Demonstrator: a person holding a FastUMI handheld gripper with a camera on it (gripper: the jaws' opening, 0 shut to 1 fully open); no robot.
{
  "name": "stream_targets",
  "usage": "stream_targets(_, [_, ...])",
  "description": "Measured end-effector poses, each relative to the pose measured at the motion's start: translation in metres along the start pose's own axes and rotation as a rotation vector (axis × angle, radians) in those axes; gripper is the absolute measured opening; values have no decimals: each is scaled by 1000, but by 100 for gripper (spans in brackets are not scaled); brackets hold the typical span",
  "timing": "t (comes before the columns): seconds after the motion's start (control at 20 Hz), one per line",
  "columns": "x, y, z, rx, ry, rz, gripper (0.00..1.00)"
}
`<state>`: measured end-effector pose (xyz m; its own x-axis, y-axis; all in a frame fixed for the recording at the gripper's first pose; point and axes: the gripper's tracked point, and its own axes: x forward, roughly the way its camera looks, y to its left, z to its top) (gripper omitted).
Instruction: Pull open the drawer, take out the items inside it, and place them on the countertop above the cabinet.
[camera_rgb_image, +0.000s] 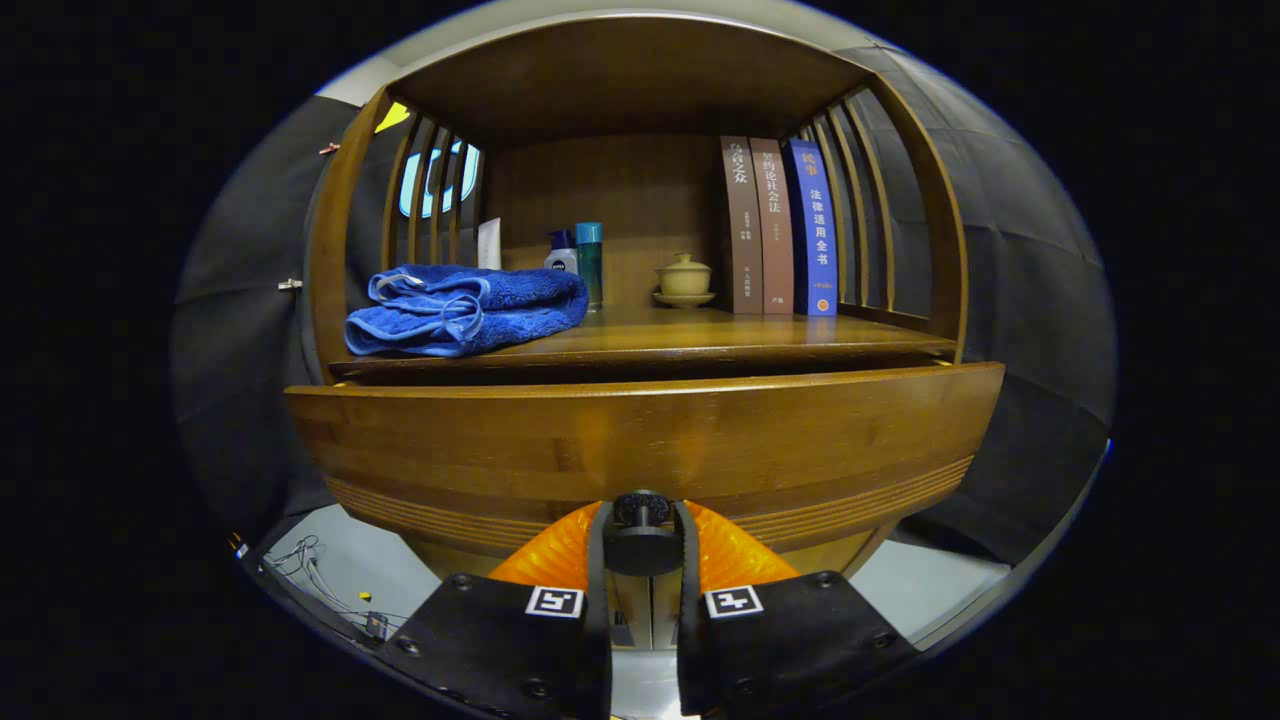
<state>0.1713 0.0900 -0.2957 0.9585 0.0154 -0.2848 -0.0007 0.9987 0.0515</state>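
Your claw (642, 548) sits at the drawer (640, 440), its two fingers closed in on the small dark knob (641, 512) at the lower middle of the drawer front; both fingers press its sides, so you have it clamped

The drawer front stands forward of the surface (720, 335) above it, with a dark gap between the two: judge it part-way open, not fully

Handling, judged:
- Drawer: solid wood, stiff, probably heavy enough to drag on its runners. The knob is the only hold. It is small and round, so it may slip out of the fingers if you pull off-axis; pull straight back along the fingers
- Items inside: unknown. Plan for anything from soft to fragile until you see them

On the surface above the drawer:
- folded blue towel (465, 310), towards the left of the knob, near the front lip
- small bottles (580, 258) behind the towel, against the back panel
- pale lidded cup on a saucer (684, 279), roughly above the knob, set back; looks fragile, keep clear when placing
- three upright books (778, 228), to the right of the cup

Bare wood shows between towel and books, in front of the cup: a likely drop zone

Hidden or unclear:
- drawer interior cannot be seen from this low angle; contents and count cannot be told
- lower edge of the drawer front and the cabinet below it are covered by the fingers
- exact contact of the finger pads on the knob is partly masked by the knob itself
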Motion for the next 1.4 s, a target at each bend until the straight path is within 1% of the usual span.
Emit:
stream_targets(0.3, [-60,-7,-14,33,15,15,30])
stream_targets(0.55, [-93,-11,-23,59,41,18,30])
stream_targets(0.75, [-113,-10,-39,83,81,26,30])
stream_targets(0.8, [-114,-11,-35,82,65,29,30])
stream_targets(1.1, [-115,-11,-39,43,81,38,30])
stream_targets(1.25, [-117,-8,-38,18,95,69,45])
stream_targets(1.4, [-136,-11,-24,-47,116,97,86])
